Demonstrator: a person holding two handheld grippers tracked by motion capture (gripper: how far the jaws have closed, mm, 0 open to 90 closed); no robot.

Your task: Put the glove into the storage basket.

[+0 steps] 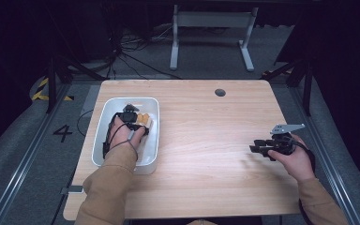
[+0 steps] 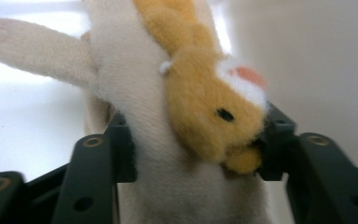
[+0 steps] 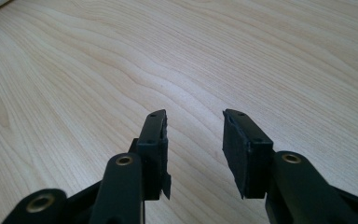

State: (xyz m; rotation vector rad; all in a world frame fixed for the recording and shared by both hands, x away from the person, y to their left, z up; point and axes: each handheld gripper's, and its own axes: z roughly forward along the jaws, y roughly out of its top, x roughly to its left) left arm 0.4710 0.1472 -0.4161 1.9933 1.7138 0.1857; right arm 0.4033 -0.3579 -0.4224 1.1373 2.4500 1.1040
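From the high view, the left gripper point(image 1: 130, 115) reaches into a white rectangular plastic tub point(image 1: 102, 123) at the left of the pale wooden table point(image 1: 206, 140), over a cream and orange plush toy point(image 1: 143, 120); the right gripper point(image 1: 261, 148) rests far right. In the left gripper view the toy point(image 2: 186, 112) sits between jaws touching both its sides. In the right gripper view the right gripper point(image 3: 195, 140) stands parted with nothing between, above bare wood point(image 3: 214, 56)

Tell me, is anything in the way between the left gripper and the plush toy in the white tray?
Nothing visible is in the way. The plush toy lies directly between the jaws of the left gripper, both pads touching it, inside the white tray. The right gripper is open over bare table.
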